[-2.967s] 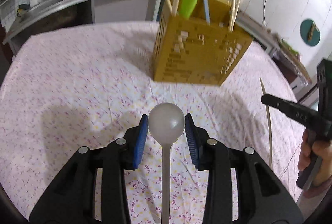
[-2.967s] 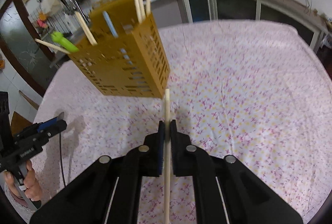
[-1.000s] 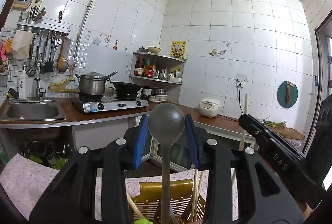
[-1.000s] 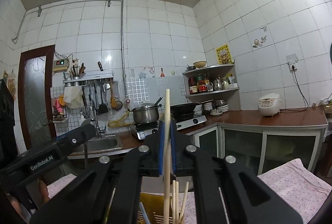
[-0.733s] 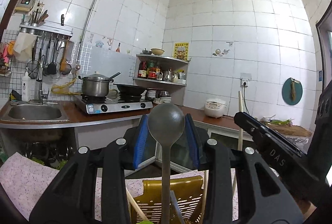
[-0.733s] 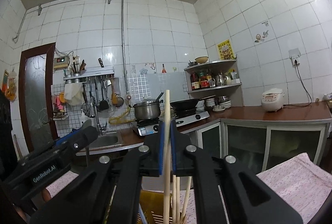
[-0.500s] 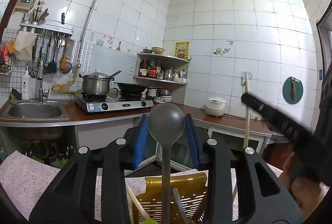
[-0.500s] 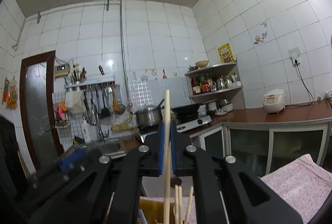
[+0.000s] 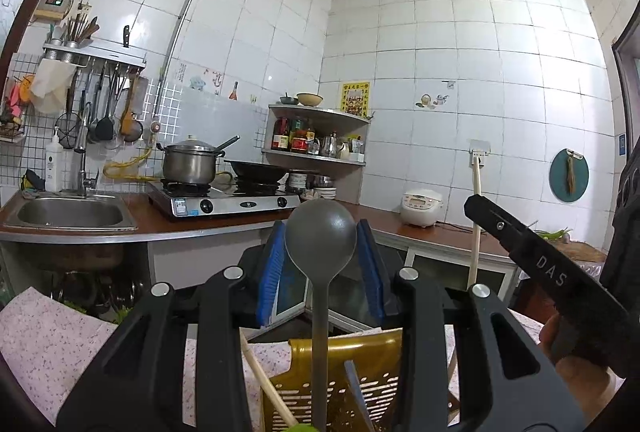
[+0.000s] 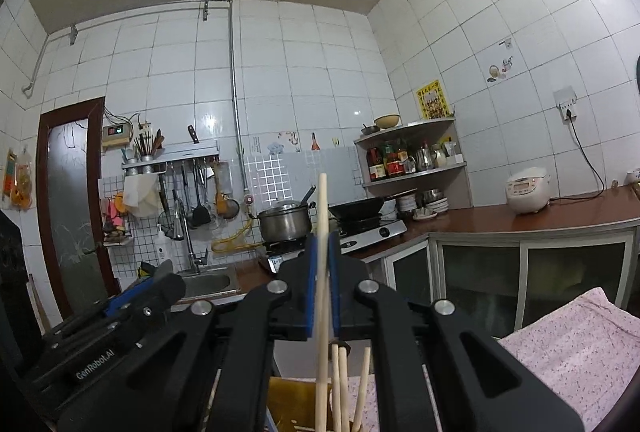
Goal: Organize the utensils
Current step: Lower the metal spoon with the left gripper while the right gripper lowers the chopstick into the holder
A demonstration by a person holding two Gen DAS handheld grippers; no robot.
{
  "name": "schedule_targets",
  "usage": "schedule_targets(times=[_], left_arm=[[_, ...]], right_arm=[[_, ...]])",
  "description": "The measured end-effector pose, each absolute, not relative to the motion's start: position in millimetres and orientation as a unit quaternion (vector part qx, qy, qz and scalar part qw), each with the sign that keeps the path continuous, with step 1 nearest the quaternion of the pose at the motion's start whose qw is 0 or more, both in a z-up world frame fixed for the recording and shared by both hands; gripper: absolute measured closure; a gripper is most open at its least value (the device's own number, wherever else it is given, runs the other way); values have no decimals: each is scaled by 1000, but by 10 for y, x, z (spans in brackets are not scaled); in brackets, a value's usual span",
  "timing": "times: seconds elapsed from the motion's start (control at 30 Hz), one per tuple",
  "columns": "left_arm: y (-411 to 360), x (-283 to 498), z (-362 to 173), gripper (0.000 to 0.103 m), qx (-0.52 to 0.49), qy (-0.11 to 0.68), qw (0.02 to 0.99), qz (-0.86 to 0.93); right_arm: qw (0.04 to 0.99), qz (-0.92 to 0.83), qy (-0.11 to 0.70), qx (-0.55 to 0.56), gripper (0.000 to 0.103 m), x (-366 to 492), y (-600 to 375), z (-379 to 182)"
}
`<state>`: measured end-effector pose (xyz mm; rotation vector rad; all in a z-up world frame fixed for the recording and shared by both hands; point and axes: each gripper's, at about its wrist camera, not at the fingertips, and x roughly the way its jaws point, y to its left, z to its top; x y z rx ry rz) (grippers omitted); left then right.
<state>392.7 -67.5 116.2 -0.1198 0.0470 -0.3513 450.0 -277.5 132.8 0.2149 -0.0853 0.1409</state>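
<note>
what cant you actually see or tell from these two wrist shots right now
- Left wrist view: the grey spoon's handle end runs off the bottom edge.
- Left wrist view: the yellow utensil holder's compartments are blocked by the left gripper.
- Right wrist view: the chopstick's lower tip, held by the right gripper, is cut off by the bottom edge.
- Neither view shows the table under the holder.

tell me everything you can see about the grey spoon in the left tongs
The grey plastic-looking spoon has a round, matte bowl and a long slim handle of the same colour. It stands upright, bowl at the top, between the blue pads of the left tongs, which hold it at the bowl's sides. Its handle runs straight down in front of the perforated yellow plastic utensil holder; the lower end leaves the picture, so whether it is inside yet cannot be told.
</note>
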Motion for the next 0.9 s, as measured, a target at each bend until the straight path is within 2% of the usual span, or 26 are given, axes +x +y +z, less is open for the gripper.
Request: schedule_targets(times=[0.57, 0.83, 0.87, 0.9], left_arm=[[-526, 3890, 711, 68, -64, 66, 983, -161], [-339, 3805, 776, 68, -80, 134, 974, -167], [-317, 3794, 786, 66, -84, 142, 972, -169], [-304, 3790, 791, 59, -86, 157, 968, -175]], right_arm=[[992, 86, 33, 82, 97, 4422, -2647, 757], [986, 100, 113, 65, 96, 4464, -2577, 634], [985, 101, 124, 64, 96, 4478, -2575, 624], [983, 103, 136, 64, 96, 4488, -2575, 613]])
